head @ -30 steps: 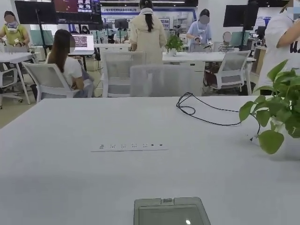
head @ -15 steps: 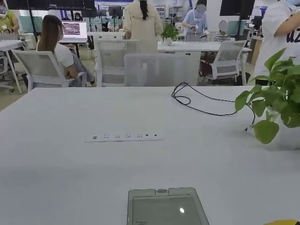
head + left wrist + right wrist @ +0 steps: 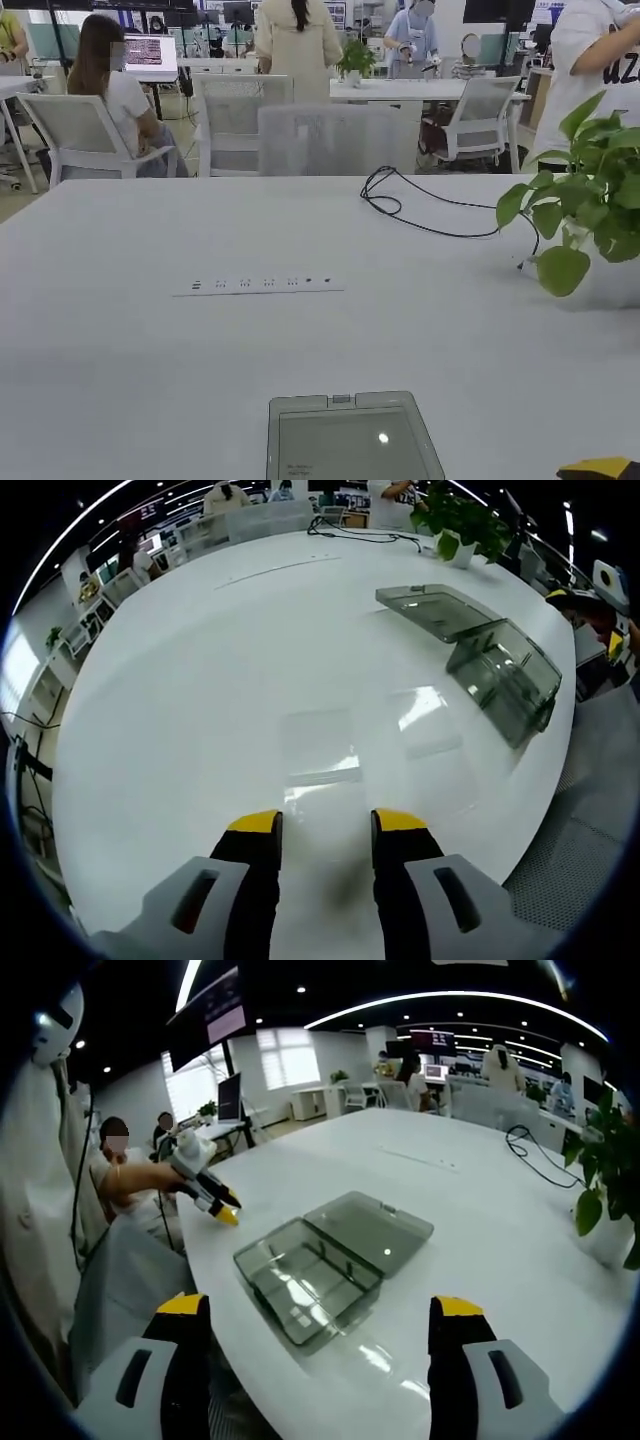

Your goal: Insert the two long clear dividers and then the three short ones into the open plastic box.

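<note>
We hold both tongs at the near edge of the white counter (image 3: 150,380). The left tongs (image 3: 327,825) have their yellow-tipped jaws apart with nothing between them, and they point down at the counter top. Just ahead of them the clear dividers (image 3: 318,745) lie flat on the counter. They are faint against the white, and we cannot count them or tell long from short. Past the dividers, close to the counter's edge, sits the open plastic box (image 3: 505,675), grey-tinted, with its lid (image 3: 435,610) folded back flat on the far side. The right tongs (image 3: 320,1310) have their jaws spread wide, gripping nothing, and face the box from the near side, apart from it. In the right gripper view a hand holds the left tongs low, off to the left of the box. Farther up the counter lie a white power strip (image 3: 258,286) and a looped black cable (image 3: 430,220), with a leafy plant (image 3: 590,200) at the right.
</note>
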A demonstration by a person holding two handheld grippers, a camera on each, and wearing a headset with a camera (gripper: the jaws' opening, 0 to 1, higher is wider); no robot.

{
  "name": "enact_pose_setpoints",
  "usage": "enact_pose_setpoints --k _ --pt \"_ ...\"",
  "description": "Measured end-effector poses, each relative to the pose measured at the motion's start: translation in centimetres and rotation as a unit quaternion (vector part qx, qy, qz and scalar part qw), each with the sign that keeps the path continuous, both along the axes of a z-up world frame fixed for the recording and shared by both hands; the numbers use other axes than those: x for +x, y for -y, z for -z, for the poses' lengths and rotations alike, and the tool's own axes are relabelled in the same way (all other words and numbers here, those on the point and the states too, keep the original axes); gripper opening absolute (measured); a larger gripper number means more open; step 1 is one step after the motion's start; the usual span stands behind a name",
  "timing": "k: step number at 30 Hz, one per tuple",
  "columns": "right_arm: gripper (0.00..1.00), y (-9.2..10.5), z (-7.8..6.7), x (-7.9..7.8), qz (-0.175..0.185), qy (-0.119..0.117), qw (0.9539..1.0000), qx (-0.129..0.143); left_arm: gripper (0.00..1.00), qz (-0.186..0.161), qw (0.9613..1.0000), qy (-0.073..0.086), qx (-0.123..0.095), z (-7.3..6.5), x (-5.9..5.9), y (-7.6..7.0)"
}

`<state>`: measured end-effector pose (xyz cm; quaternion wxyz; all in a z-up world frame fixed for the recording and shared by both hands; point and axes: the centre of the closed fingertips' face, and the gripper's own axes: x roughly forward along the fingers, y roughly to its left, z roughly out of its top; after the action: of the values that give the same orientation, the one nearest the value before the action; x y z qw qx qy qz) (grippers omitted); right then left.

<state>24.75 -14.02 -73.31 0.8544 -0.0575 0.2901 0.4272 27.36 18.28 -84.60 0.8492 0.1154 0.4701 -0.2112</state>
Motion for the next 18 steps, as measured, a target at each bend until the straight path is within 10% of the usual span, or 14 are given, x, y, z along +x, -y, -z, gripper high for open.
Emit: enact_pose_setpoints --k 18 --pt "0.86 0.31 0.12 0.69 0.010 -0.004 0.9999 0.007 0.32 0.005 0.9996 -0.026 0.013 -0.01 0.21 -0.28"
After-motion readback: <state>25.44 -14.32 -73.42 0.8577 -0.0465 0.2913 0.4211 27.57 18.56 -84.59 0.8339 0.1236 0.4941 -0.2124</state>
